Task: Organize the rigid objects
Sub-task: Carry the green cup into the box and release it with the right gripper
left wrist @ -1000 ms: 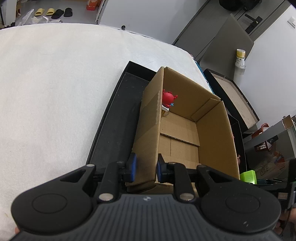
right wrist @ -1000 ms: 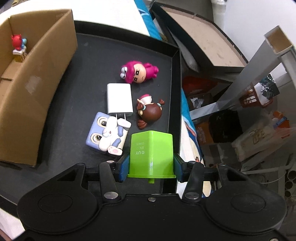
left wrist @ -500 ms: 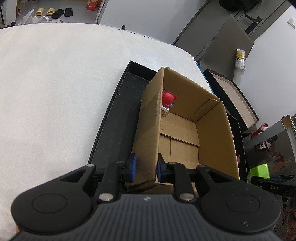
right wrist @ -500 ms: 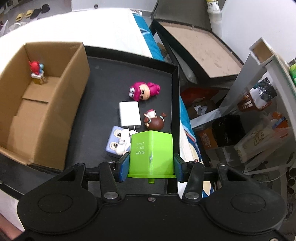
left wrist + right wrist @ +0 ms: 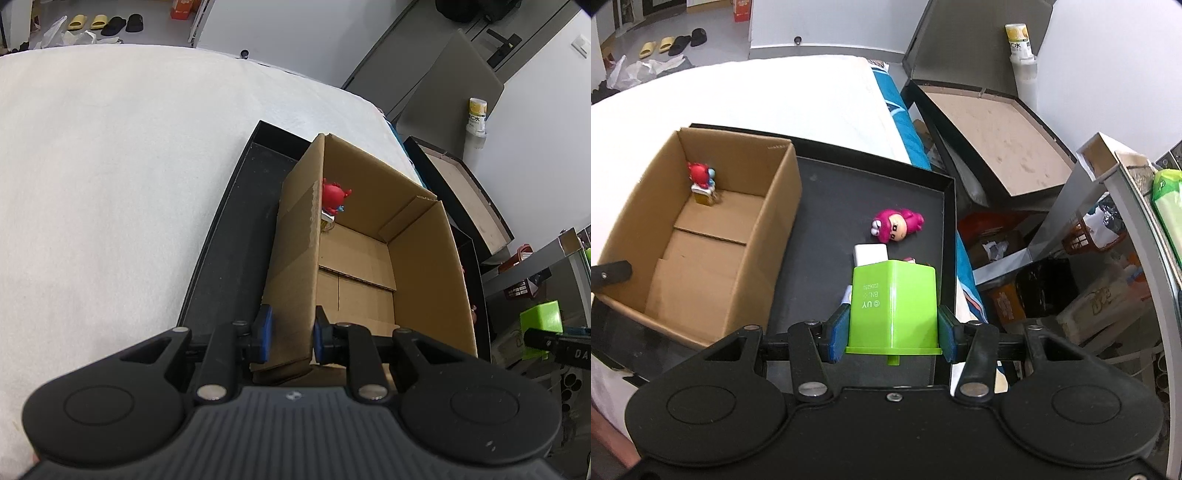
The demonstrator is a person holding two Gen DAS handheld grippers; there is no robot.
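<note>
My right gripper is shut on a green plastic block and holds it high above the black tray; the block also shows at the right of the left wrist view. My left gripper is shut on the near left wall of the open cardboard box, which stands in the tray. A red figure stands in the box's far corner. A pink-haired doll and a white charger lie on the tray beyond the block.
The tray sits on a white cloth-covered table. Right of the tray's edge is a drop to a floor with a black flat case, a metal frame, baskets and bags.
My right gripper has risen and drawn back with the green block, so the tray and box look smaller and farther. The blue-faced toy and brown doll are now hidden behind the block. The left gripper has not moved.
</note>
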